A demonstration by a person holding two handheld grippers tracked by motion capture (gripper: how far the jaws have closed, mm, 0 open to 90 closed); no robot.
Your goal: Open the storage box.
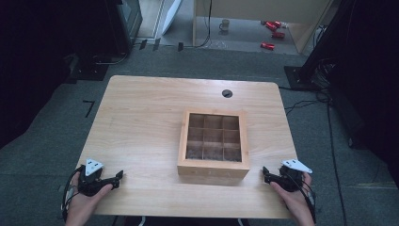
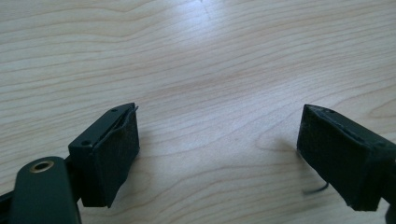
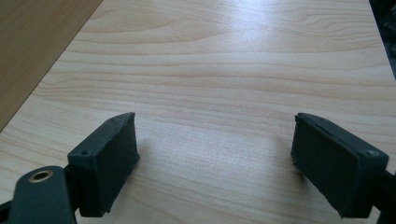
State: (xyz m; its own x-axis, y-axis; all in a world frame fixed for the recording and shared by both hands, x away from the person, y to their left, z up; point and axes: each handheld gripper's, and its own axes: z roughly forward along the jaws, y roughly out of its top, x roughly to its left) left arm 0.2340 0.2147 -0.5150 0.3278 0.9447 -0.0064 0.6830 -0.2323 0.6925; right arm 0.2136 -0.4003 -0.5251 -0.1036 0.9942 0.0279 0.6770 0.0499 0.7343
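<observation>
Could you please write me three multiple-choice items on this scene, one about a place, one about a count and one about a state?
1. Where does the wooden box stand on the table?
A. at the far left corner
B. right of the middle, between the two grippers
C. hanging over the far edge

2. How many compartments does the box have?
A. four
B. six
C. nine

3. How do the jaws of the left gripper stand?
A. open with nothing between them
B. shut on a block
C. shut on the box's rim

Answers:
1 B: in the high view it sits right of centre, nearer the right gripper.
2 C: its dividers form three rows of three.
3 A: the left gripper view shows bare wood between the spread jaws.
</observation>
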